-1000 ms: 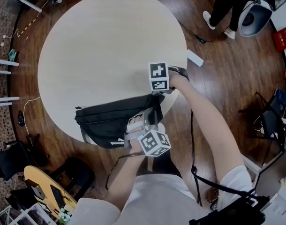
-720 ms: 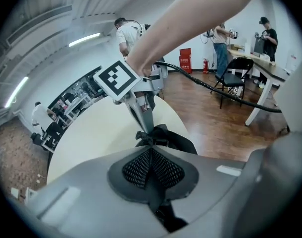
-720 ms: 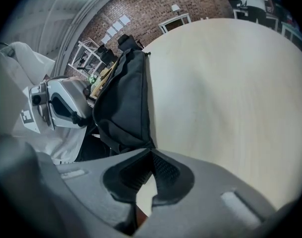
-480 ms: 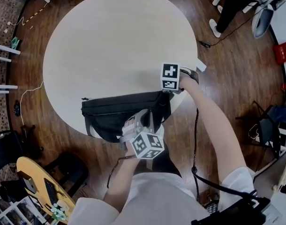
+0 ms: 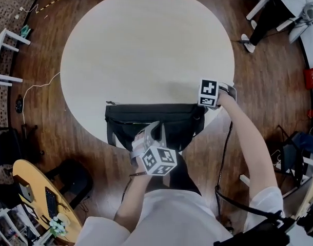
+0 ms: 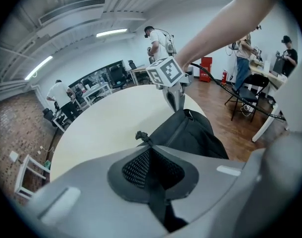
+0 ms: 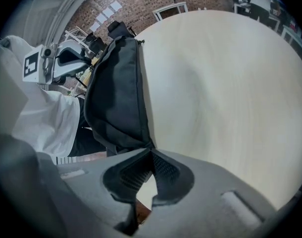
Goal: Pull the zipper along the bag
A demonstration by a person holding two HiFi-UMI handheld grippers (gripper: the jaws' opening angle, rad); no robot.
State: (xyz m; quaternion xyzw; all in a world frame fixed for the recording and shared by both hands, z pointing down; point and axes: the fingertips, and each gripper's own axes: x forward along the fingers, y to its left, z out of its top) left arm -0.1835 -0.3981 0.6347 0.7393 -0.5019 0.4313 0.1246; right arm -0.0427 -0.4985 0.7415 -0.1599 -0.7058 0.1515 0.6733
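A black bag [image 5: 146, 118] lies along the near edge of the round table [image 5: 146, 45]. My left gripper [image 5: 155, 129] is over the middle of the bag, shut on the zipper pull [image 6: 141, 135]; a dark cord runs back between the jaws. My right gripper [image 5: 201, 109] is at the bag's right end, and in the right gripper view it [image 7: 151, 150] is shut on the bag's corner, with the bag [image 7: 116, 83] stretching away from it. From the left gripper view the bag [image 6: 195, 133] leads to the right gripper [image 6: 176, 97].
The bag hangs partly over the table's near rim, above dark wood floor. A yellow table [image 5: 38, 188] stands low left, a white stool [image 5: 5, 45] at the left. People [image 6: 158, 41] and chairs [image 6: 245, 95] stand beyond the table.
My left gripper has slid left along the bag, from near its right end to about the middle, away from the right gripper. The right gripper keeps hold of the bag's end.
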